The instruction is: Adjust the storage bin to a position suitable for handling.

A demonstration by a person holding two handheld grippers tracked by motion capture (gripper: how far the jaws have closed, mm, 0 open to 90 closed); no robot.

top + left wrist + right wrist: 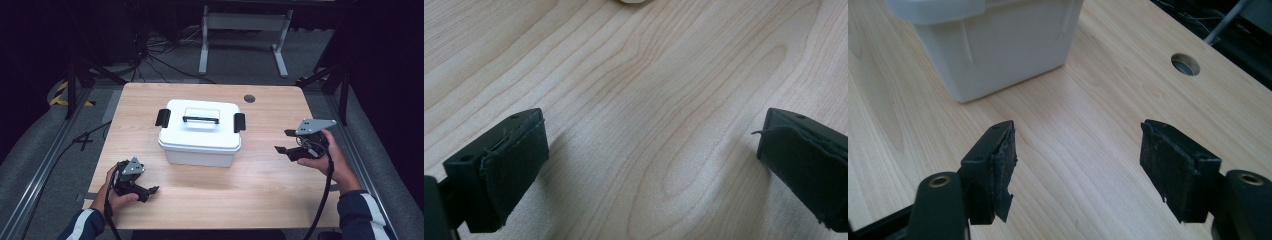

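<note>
White lidded storage box (200, 132) sitting closed at mid-table

The box is standing upright on the wooden table (260, 190), its lid seated flat; a black carry handle (200, 119) is lying folded down on top, and black latches (163, 117) are clamping both ends. It is resting slightly skewed to the table edges.

No text, label, brand, number or sign can be read anywhere in these pictures. The white box (200, 134) ahead of the right gripper (286, 141) carries plain surfaces with no lettering that can be made out, on the lid as on the walls. The wooden table (260, 185) under the left gripper (152, 190) shows wood grain alone. The black pads (1000, 170) of the right gripper bear no marking, and the grey plate (315, 125) on top of it is blank.
</note>
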